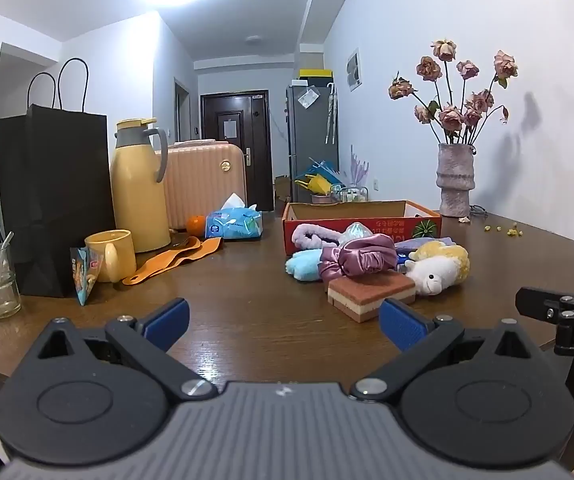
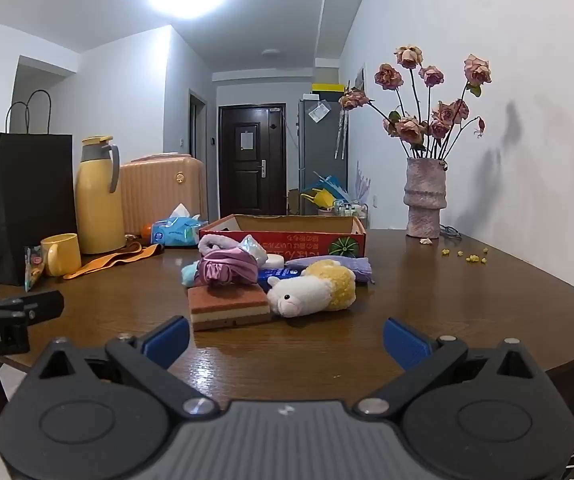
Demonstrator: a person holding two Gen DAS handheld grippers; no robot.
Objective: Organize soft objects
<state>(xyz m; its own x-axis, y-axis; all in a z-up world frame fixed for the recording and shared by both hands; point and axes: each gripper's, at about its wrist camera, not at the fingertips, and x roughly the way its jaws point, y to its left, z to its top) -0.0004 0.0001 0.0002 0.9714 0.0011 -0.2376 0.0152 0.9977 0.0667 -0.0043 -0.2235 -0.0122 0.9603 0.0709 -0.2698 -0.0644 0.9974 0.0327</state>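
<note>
2 readable marks show: upside-down white characters, too small to make out, on the red cardboard tray (image 2: 287, 240) at frame centre, and "obot.AI" on the left gripper's black body at the right-wrist view's left edge. Left gripper (image 1: 285, 322) and right gripper (image 2: 287, 338) both stand spread wide, blue pads touching nothing, above the brown wooden table (image 2: 407, 320). Just before the tray lie a white-and-yellow plush sheep (image 2: 313, 288), a layered brown sponge (image 2: 229, 306) and a mauve satin scrunchie (image 2: 227, 268).

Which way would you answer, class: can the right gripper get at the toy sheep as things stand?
Probably yes. The right gripper is open and empty, and only bare table lies between it and the toy sheep. The sponge sits beside the sheep, not in front of it.
</note>
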